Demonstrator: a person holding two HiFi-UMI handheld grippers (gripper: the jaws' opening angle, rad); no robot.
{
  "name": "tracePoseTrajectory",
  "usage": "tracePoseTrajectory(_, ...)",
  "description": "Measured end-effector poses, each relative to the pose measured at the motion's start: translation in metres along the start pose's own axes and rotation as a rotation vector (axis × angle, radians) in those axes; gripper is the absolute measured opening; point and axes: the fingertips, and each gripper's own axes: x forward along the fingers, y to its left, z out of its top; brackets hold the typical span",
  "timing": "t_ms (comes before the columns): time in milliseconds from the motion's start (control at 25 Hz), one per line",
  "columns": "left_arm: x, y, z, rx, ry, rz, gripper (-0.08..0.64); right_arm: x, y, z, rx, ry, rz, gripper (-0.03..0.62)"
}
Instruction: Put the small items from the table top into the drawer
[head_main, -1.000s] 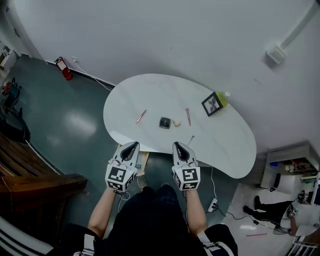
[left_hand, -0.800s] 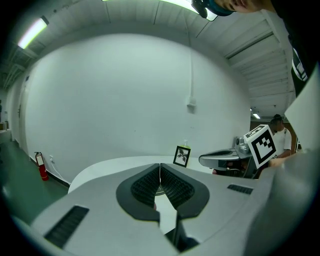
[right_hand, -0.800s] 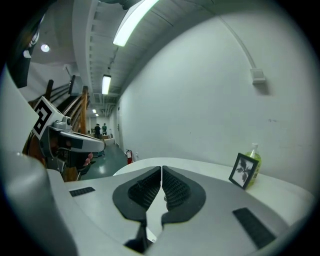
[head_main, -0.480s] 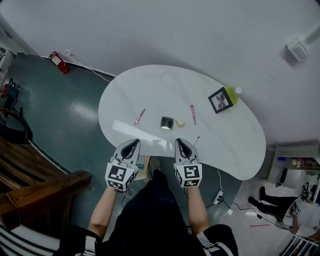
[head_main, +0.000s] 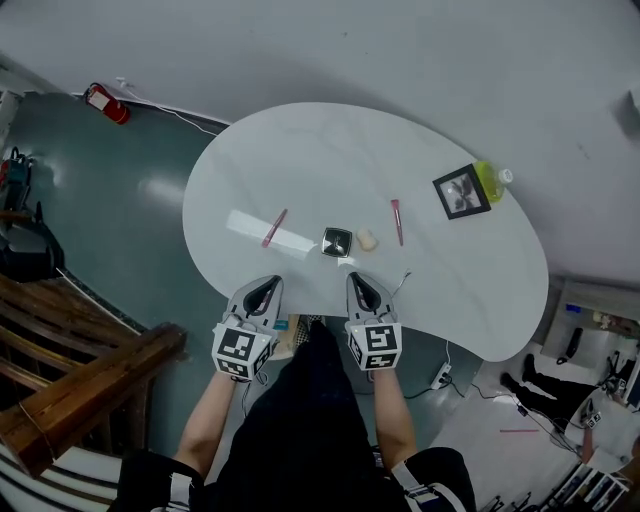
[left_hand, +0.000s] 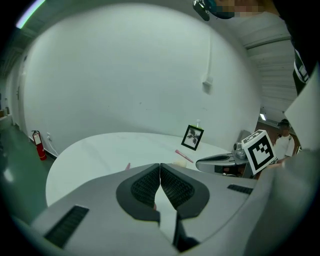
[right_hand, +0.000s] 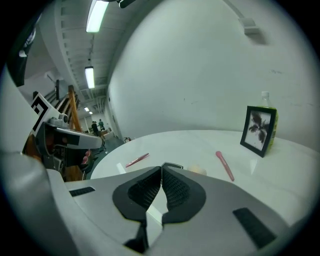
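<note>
Both grippers hover at the near edge of the white table (head_main: 300, 150), on the person's side of the black square tin (head_main: 336, 241).

Left gripper (head_main: 265, 289): jaws pressed together, nothing between them. Right gripper (head_main: 359, 285): jaws pressed together, likewise empty.

The small items lie on the table top. A cream lump (head_main: 367, 239) sits just right of the tin, the right pink stick (head_main: 397, 221) beyond it, and the left pink stick (head_main: 274, 228) to the tin's left. A picture frame (head_main: 462, 191) and a yellow-green bottle (head_main: 491, 180) stand close together, well to the tin's right.
</note>
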Motion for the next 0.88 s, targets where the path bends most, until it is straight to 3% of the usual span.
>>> tracePoseTrajectory(400,0.034,0.01,-0.026,-0.016,0.07,-0.03,0.02,0.038,-0.008,-0.025,0.06,0.058,0.012,0.032)
tracePoseTrajectory(560,0.04,0.013,-0.028,-0.02,0.082,-0.036,0.02,0.047,-0.012,-0.028,0.081,0.084,-0.022,0.036)
tracePoseTrajectory(600,0.04,0.014,-0.027,-0.02,0.082,-0.036,0.02,0.049,-0.011,-0.028,0.085,0.091,-0.019,0.06)
tracePoseTrajectory(640,0.041,0.016,-0.027,-0.023,0.082,-0.036,0.02,0.052,-0.009,-0.029,0.092,0.099,-0.01,0.136)
tracePoseTrajectory(760,0.043,0.021,-0.027,-0.033,0.084,-0.036,0.02,0.062,-0.007,-0.031,0.111,0.123,-0.007,0.213)
tracePoseTrajectory(880,0.046,0.025,-0.026,-0.04,0.088,-0.04,0.02,0.071,-0.012,-0.032,0.139,0.138,-0.057,0.277)
